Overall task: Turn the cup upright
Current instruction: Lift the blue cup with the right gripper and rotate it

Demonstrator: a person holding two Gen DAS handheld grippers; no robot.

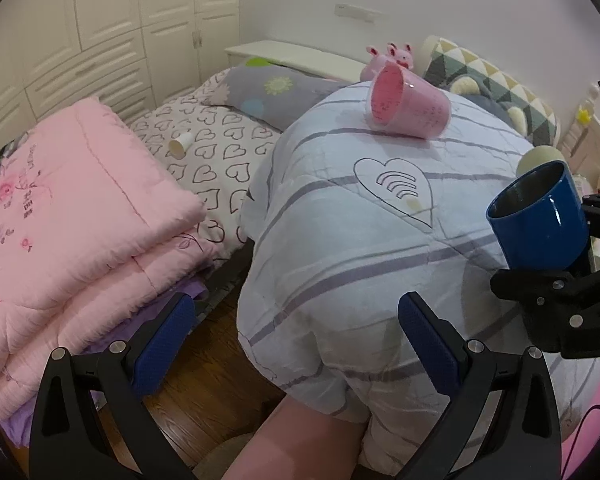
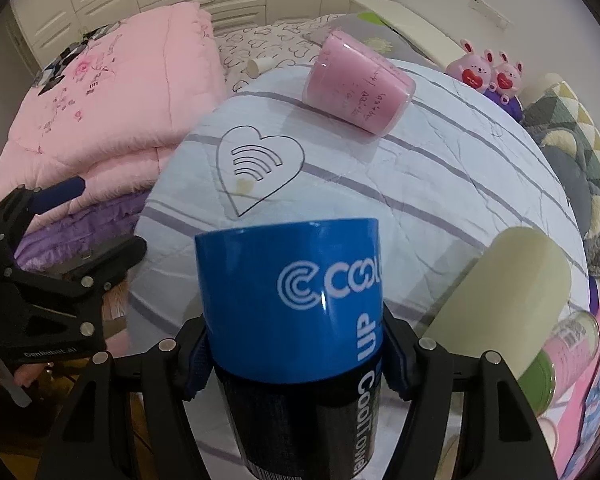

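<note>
My right gripper [image 2: 296,360] is shut on a blue mug [image 2: 288,300] with white lettering and holds it above the striped quilt [image 2: 420,184]. In the left wrist view the blue mug [image 1: 540,220] shows at the right, tilted, its open mouth facing up and left. A pink cup [image 1: 408,104] lies on its side on top of the quilt [image 1: 340,240]; it also shows in the right wrist view [image 2: 358,84]. My left gripper [image 1: 296,344] is open and empty, low over the quilt's near edge, left of the mug.
A folded pink comforter [image 1: 72,220] lies at the left. A small paper cup [image 1: 179,145] lies on the heart-print sheet. A pale green cylinder [image 2: 504,300] rests on the quilt at the right. Pink bunny toys [image 2: 488,68] and pillows sit behind. Wood floor [image 1: 204,380] below.
</note>
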